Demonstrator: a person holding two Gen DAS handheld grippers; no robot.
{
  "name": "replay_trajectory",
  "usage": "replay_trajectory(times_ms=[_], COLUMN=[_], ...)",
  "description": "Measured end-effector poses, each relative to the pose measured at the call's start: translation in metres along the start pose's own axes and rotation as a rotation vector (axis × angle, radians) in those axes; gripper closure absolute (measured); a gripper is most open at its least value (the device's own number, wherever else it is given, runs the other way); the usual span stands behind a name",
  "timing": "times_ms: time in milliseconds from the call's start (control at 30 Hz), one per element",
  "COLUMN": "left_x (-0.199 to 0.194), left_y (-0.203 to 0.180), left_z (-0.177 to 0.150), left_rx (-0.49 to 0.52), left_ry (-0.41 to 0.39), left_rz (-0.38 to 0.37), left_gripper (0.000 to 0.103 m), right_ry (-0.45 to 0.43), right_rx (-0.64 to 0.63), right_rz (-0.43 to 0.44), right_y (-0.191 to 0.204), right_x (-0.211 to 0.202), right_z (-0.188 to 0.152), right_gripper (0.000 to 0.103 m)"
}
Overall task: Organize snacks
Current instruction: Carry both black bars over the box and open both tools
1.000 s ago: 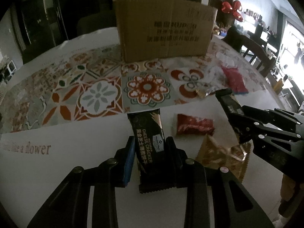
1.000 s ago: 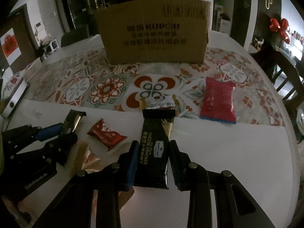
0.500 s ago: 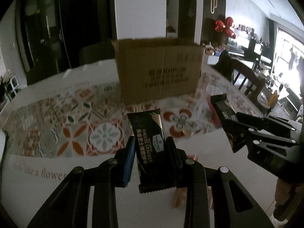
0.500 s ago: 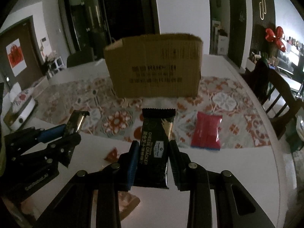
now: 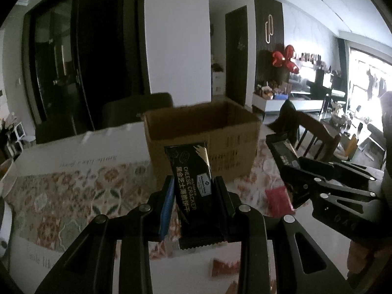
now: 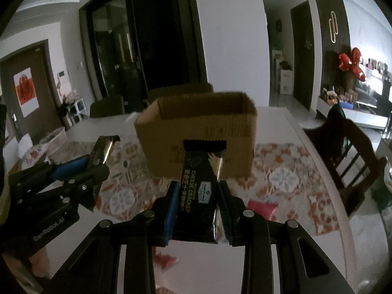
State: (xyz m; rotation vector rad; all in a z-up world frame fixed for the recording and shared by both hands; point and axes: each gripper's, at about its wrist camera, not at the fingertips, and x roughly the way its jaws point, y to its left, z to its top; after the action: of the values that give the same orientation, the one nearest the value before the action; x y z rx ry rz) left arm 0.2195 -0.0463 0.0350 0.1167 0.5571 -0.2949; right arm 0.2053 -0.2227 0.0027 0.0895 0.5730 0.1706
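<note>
Nearest, the left gripper (image 5: 194,201) pinches a black cracker pack (image 5: 192,183) upright, and the right gripper (image 6: 197,208) pinches a second pack (image 6: 199,191) the same way, both raised above the table (image 6: 289,132). Beyond, at twelve o'clock, stands an open box (image 5: 203,142) on a patterned mat (image 5: 73,196); a red packet (image 6: 261,207) lies at two o'clock.

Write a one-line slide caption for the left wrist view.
Left gripper holds a black cheese cracker pack before the open cardboard box.
</note>
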Motion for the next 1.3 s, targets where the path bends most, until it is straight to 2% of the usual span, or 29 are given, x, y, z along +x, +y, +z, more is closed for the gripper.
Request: replay_trajectory(times_ms=[533,800,1100,1133,1167,1233,1300], left_x=[0.053,0.096,0.146,0.149,0.151,0.153,0.153], left_y=[0.017,0.029,0.035,0.036,0.036,0.037,0.037], left_z=[0.078,0.11,0.121,0.121,0.121,0.12,0.118], left_rx=[-0.015,-0.072,-0.094,-0.093,-0.093,-0.097,-0.093], left_ry=[-0.062,-0.015,0.066,0.073,0.08,0.079,0.076], left_rz=[0.013,-0.023,-0.034,-0.026,-0.019,-0.008,0.003], left_gripper=[0.071,0.071,0.071,0.067,0.056,0.043,0.042], right_ry=[-0.097,-0.071,0.001,0.013,0.022,0.037,0.046], right_rx=[-0.052,-0.046,-0.038,-0.037,-0.037,-0.035,-0.029], right_rz=[0.022,0.039,0.034,0.035,0.033,0.017,-0.002], right_y=[-0.011,-0.024,-0.032,-0.034,-0.035,-0.037,-0.039], right_x=[0.038,0.08,0.125,0.13,0.134,0.141,0.144], right_z=[0.083,0.122,0.133,0.133,0.133,0.132,0.131], right_gripper=[0.07,0.07,0.07,0.07,0.07,0.068,0.054])
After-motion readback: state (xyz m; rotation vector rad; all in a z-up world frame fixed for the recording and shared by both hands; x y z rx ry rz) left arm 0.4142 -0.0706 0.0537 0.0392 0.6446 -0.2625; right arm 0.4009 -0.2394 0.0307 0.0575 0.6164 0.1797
